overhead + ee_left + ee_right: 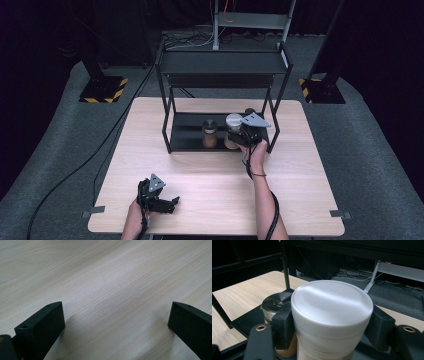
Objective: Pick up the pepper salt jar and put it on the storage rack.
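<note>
Right tool [329, 327] grips the white-lidded jar [332, 315] on the low shelf of the rack [172, 127].

The jar [232, 131] stands just beside a dark-lidded jar [209, 134] on that shelf, and the jaws press on its two sides under the lid. The left tool [170, 204] rests low over the bare desk [210, 185] near its front edge, jaws wide apart, nothing between them.

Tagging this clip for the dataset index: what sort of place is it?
Most likely a lab recording bay, not a kitchen. A bare wooden table stands on grey carpet inside black curtains, post bases with hazard stripes flank it, loose cables run behind, and a black metal rack holds two jars.
</note>
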Demonstrator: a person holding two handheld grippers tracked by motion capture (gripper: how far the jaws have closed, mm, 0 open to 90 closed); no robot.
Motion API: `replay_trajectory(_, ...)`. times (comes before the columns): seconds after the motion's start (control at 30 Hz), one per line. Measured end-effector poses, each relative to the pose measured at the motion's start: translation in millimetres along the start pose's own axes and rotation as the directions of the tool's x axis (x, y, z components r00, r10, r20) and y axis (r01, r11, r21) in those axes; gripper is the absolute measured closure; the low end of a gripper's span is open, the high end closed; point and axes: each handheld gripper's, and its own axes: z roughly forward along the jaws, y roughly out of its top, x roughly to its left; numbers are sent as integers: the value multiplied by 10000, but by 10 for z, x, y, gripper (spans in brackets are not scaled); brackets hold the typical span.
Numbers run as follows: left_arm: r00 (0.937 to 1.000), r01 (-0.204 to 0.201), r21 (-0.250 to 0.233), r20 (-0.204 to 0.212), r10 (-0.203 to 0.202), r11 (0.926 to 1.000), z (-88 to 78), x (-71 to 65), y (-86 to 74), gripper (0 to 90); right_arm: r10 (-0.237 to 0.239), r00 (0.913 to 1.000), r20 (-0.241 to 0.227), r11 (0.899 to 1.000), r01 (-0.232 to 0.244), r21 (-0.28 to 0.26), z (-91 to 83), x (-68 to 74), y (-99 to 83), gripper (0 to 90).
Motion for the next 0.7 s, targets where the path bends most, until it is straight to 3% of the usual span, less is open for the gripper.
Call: replay_trajectory(0.7,10000,-31,13,-3,31,10000,-2,0,2,1,163,9999,35,9997,-164,167,210,52,1,329)
